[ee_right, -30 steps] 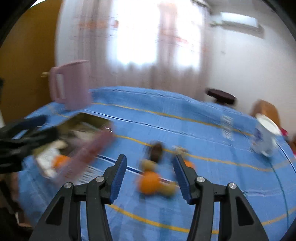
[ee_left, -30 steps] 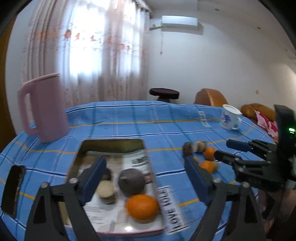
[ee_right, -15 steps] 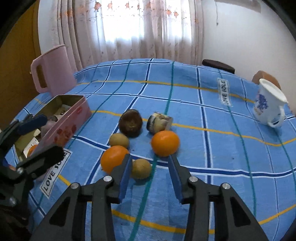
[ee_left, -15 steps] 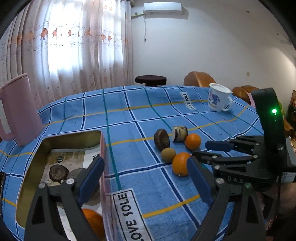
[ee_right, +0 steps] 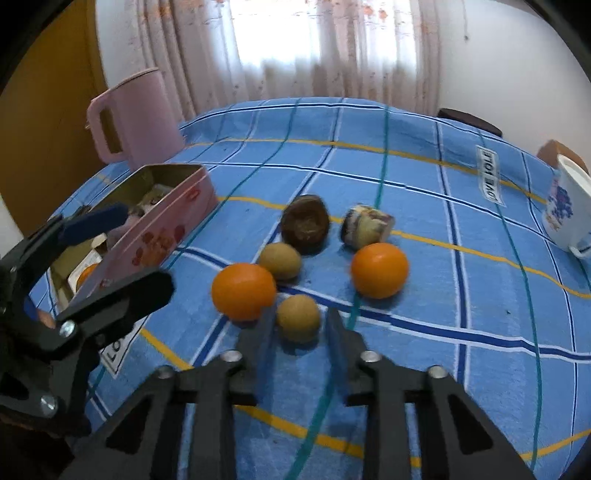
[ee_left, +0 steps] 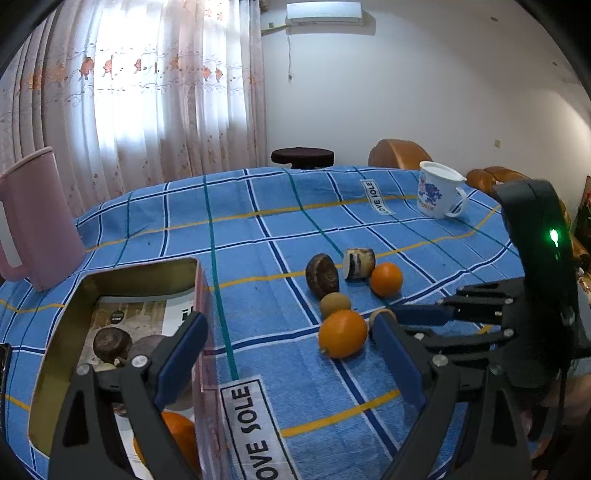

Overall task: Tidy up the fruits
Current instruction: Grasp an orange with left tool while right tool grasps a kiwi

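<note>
While I look along the right hand-held gripper (ee_right: 298, 332), I find its jaws drawn in on a small tan-brown round fruit (ee_right: 297, 318), a pad against each side; the fruit sits on the desk at the near edge of the loose group. Its skin is dull and matt, the picture slightly blurred. Touching or just beside it to the left is a glossy orange (ee_right: 243, 291); a second tan fruit (ee_right: 280, 260) lies behind, and a second orange (ee_right: 379, 270) lies apart to the right. Further back are a dark brown wrinkled fruit (ee_right: 305, 224) and a cut piece with a pale face (ee_right: 365, 226).

My left hand-held gripper (ee_left: 291, 350) stands wide open with nothing between its pads, straddling the near wall of the pink tin (ee_left: 203, 295). That tin holds an orange, dark brown fruits and printed paper.

I note a blue checked cloth (ee_left: 258, 229) with yellow and teal lines covering the desk. A pink pitcher (ee_left: 33, 225) stands at the left, a white floral mug (ee_left: 437, 195) at the far right. Sheer flowered curtains (ee_left: 147, 92) cover a bright window, and an air conditioner (ee_left: 323, 11) is mounted on the white wall.
</note>
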The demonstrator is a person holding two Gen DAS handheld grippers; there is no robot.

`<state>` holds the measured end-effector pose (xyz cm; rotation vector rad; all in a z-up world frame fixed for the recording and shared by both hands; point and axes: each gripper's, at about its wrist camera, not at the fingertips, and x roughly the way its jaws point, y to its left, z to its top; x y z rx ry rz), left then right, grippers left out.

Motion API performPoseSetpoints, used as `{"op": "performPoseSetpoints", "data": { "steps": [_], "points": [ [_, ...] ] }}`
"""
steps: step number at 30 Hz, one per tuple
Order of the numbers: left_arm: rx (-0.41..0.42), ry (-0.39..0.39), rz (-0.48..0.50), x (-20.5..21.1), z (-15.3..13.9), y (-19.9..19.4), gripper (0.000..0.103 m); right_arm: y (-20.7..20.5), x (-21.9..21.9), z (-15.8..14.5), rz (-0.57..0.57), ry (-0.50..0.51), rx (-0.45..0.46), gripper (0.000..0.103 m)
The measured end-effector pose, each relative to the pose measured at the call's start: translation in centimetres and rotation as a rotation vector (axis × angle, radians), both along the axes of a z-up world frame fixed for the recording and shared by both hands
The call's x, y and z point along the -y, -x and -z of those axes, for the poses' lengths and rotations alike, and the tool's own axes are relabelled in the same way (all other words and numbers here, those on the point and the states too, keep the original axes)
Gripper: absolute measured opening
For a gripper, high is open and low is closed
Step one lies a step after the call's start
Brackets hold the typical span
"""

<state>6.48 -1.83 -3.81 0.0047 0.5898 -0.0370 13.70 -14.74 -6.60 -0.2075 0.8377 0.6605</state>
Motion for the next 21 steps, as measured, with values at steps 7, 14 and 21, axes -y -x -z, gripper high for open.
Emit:
{"op": "performPoseSetpoints", "data": {
  "steps": [7, 14, 21],
  "points": [
    [-0.018, -0.002, 0.007, 0.5, 0.2, -0.8, 0.094, 0.8, 0.7, -0.7, 0.061, 0.04, 0.086, 0.027],
    [-0.092, -0.032, 0.052, 2.1, 0.9, -2.7, 0.091, -0.1, 4.1, -1.6, 0.188, -0.02, 0.123, 0.027],
    [-0.231, 0.006, 0.107, 3.0, 2.7, -5.4, 0.06, 0.2, 4.4, -2.0, 0.199, -0.033, 0.148, 0.027]
  ]
}}
